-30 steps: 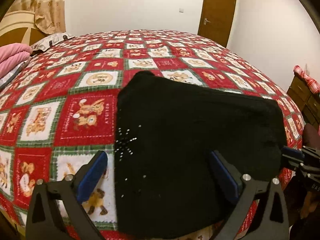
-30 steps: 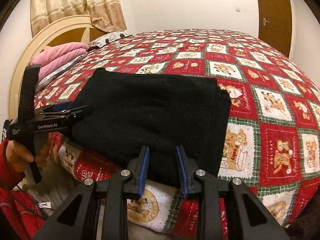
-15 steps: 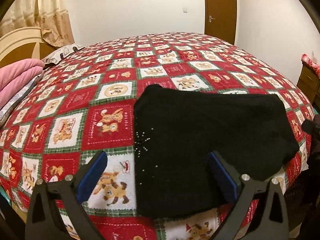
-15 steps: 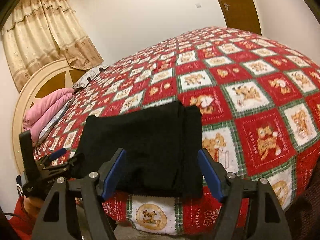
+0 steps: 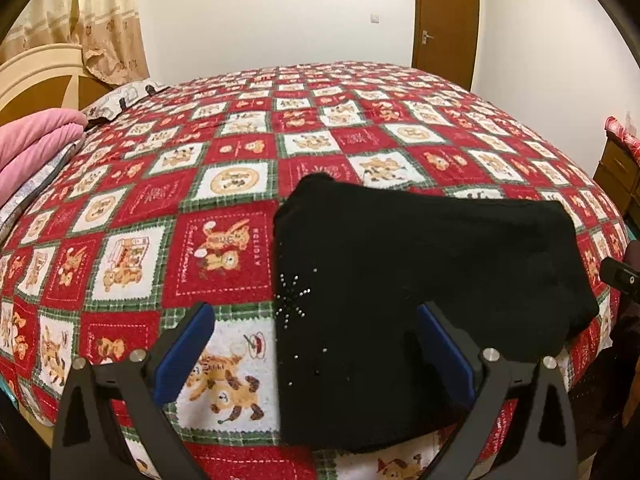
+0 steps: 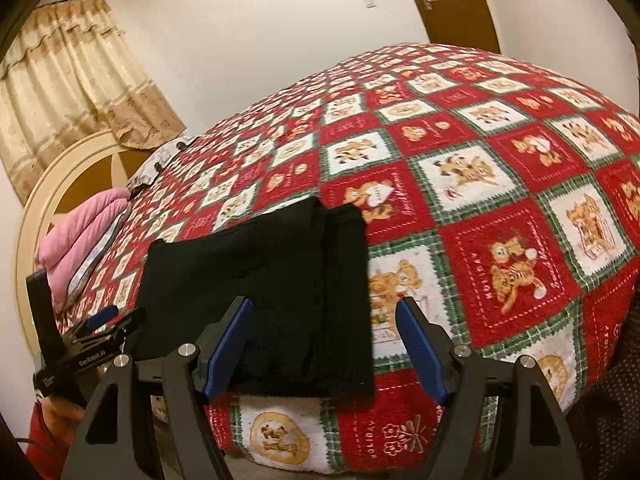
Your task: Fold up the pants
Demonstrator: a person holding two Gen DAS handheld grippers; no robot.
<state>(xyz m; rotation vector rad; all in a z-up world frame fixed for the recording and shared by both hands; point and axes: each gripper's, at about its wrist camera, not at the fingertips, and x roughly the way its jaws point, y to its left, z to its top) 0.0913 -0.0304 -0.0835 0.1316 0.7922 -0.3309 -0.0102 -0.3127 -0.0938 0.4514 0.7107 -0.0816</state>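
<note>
The black pants [image 5: 420, 280] lie folded into a compact rectangular stack on the red patchwork bedspread [image 5: 224, 248], near the bed's edge closest to both tongs.

Left gripper [image 5: 316, 350] — jaws spread wide, holding nothing. The near left corner of the pants sits between and just ahead of its blue pads; a cluster of small studs [image 5: 294, 300] on the fabric shows just ahead of the gap. The left pad stands over bare bedspread, the right pad over the black cloth. Whether either pad touches the cloth cannot be told.

Right gripper [image 6: 324, 350] — jaws likewise apart, empty. The pants' near right corner lies between its pads and extends ahead and to the left, layered edges visible along the right side. The left gripper appears at this view's left margin, beside the stack's far end.
</note>
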